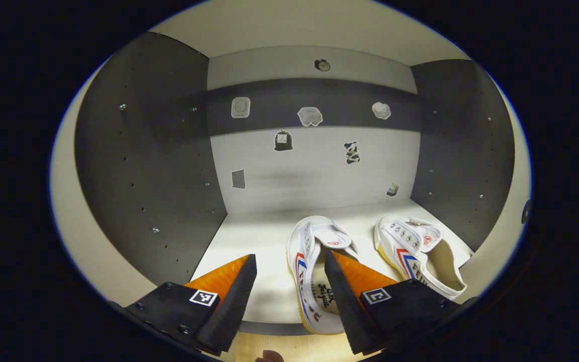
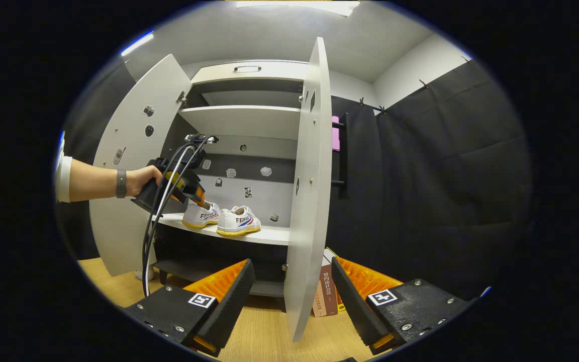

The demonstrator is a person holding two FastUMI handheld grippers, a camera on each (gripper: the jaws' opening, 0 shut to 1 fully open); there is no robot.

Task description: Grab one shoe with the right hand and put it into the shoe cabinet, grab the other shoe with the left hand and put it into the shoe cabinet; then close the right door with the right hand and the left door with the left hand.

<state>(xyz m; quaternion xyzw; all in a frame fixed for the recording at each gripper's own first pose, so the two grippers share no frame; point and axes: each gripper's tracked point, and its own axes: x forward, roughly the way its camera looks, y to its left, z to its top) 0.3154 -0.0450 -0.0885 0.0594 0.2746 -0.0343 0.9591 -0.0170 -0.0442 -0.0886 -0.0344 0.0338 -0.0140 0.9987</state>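
Observation:
Two white canvas shoes with red and blue stripes rest side by side on the cabinet shelf (image 1: 259, 236). In the left gripper view the left shoe (image 1: 314, 266) lies just ahead of my left gripper (image 1: 289, 274), partly behind its right finger; the other shoe (image 1: 420, 256) sits to its right. My left gripper is open with nothing between its fingers. In the right gripper view my right gripper (image 2: 292, 279) hangs open in front of the cabinet, empty. Both shoes (image 2: 219, 217) show on the shelf, with a hand holding the left gripper (image 2: 181, 186) at them. Both doors stand open.
The right door (image 2: 309, 186) stands edge-on just ahead of my right gripper; the left door (image 2: 128, 161) swings out behind the person's arm. A book (image 2: 325, 291) leans on the wooden floor by the right door. Dark side walls enclose the shelf, and stickers dot the back panel.

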